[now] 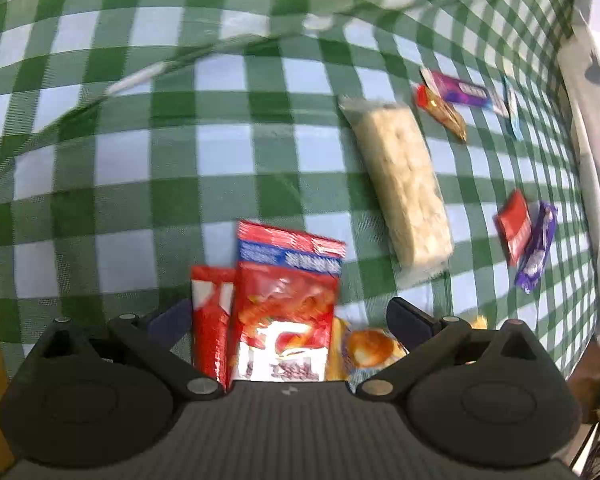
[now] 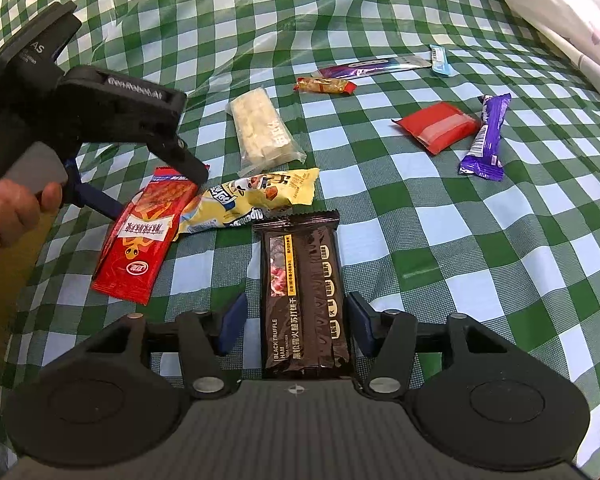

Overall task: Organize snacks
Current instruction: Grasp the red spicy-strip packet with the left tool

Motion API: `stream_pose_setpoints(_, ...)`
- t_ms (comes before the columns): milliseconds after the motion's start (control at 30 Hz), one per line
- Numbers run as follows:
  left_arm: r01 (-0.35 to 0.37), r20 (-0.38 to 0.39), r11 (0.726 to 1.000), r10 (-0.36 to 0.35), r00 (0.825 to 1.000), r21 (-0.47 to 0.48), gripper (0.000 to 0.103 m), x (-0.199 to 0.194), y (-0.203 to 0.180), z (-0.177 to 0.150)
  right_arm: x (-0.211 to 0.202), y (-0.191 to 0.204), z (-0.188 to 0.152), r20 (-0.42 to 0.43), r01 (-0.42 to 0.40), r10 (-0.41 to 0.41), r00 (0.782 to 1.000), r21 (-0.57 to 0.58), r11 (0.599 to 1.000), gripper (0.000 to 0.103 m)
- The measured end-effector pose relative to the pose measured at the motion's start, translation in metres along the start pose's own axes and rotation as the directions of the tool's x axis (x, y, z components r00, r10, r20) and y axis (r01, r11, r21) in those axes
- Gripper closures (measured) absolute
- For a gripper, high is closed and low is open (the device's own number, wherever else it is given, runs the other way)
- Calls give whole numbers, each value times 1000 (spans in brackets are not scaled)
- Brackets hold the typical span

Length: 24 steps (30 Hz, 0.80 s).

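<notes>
The red snack packet (image 2: 138, 236) lies flat on the green-and-white checked cloth (image 2: 480, 264), between the fingers of the left gripper (image 1: 290, 316), which stand wide apart on either side without touching it. It is a glossy, crinkled foil sachet, long and narrow, and in the right wrist view its long axis runs from lower left to upper right, its far end under the left gripper's dark fingertip (image 2: 194, 170). The person's hand (image 2: 12, 212) wraps the handle of that gripper.

Just right of the red packet, and touching its edge, lies a yellow packet (image 2: 256, 196), soft and puffy, its long axis pointing off to the right. Right of the red packet and nearer the camera, a dark brown cracker pack (image 2: 304, 296) sits between the blue pads of the right gripper (image 2: 296, 324); the pads (image 2: 358, 322) stand just beside its long sides with a narrow gap on the left, so the gripper is set narrow but not clamped. The pack is a smooth rectangular bar pointing straight away from the camera.

Beyond the red packet lies a clear-wrapped block of pale biscuits (image 2: 264, 128), a lumpy slab. Far right of it are a flat red pouch (image 2: 438, 124) and a purple bar (image 2: 486, 138), side by side and touching. Farther back rest a small orange-red wrapped bar (image 2: 326, 86), a long purple-silver wrapper (image 2: 370, 66) and a small light-blue sachet (image 2: 439, 60).
</notes>
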<state>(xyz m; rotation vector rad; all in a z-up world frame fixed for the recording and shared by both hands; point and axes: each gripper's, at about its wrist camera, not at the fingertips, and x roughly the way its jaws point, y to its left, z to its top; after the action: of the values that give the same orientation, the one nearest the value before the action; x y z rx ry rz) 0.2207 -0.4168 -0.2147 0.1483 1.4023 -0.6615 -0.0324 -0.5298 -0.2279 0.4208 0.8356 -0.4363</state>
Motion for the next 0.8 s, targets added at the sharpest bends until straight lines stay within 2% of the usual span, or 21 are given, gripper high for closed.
stream_pose_setpoints(133, -25, 9, 1000, 25, 1000, -7, 0, -7, 13, 1, 0, 1, 0, 1, -5, 5, 1000, 5, 1000, 42)
stream_pose_setpoints(233, -43, -18, 999, 43, 999, -8, 0, -13, 17, -3, 1, 1, 0, 1, -9, 9, 1000, 1, 1000, 38)
stream_pose_setpoints(267, -67, -25, 998, 67, 997, -1, 0, -14, 17, -5, 1, 2, 1, 0, -10, 10, 1000, -3, 1000, 38)
stream_pose_setpoints(300, -120, -33, 993, 120, 992, 18, 0, -14, 15, -7, 2, 3, 1, -1, -8, 8, 1000, -5, 1000, 36)
stream_pose_setpoints(333, -181, -40, 983, 183, 982, 36, 0, -14, 13, -9, 2, 4, 1, -3, -7, 7, 1000, -7, 1000, 36)
stream_pose_setpoints(400, -314, -32, 947, 316, 948, 69, 0, -12, 10, -14, 3, 4, 3, -10, -3, 3, 1000, -12, 1000, 35)
stream_pose_setpoints(467, -376, 2, 923, 377, 926, 84, 0, -17, 7, -17, 4, 5, 5, -17, 3, -3, 1000, -14, 1000, 35)
stream_pose_setpoints(533, -443, 26, 892, 442, 896, 91, 0, -21, 1, -18, 4, 5, 7, -22, 7, -7, 1000, -12, 1000, 35)
stream_pose_setpoints(633, -466, 77, 878, 460, 885, 108, 0, -30, -6, -17, 4, 4, 7, -23, 10, -10, 1000, -7, 1000, 35)
stream_pose_setpoints(700, -511, 83, 846, 504, 860, 155, 0, -23, -10, -17, 5, 4, 7, -24, 9, -10, 1000, -11, 1000, 34)
stream_pose_setpoints(733, -517, 66, 836, 514, 855, 185, 0, -14, -11, -17, 5, 4, 7, -24, 8, -9, 1000, -11, 1000, 33)
stream_pose_setpoints(800, -498, 60, 843, 497, 866, 201, 0, -5, -11, -19, 6, 5, 8, -26, 5, -6, 1000, -15, 1000, 31)
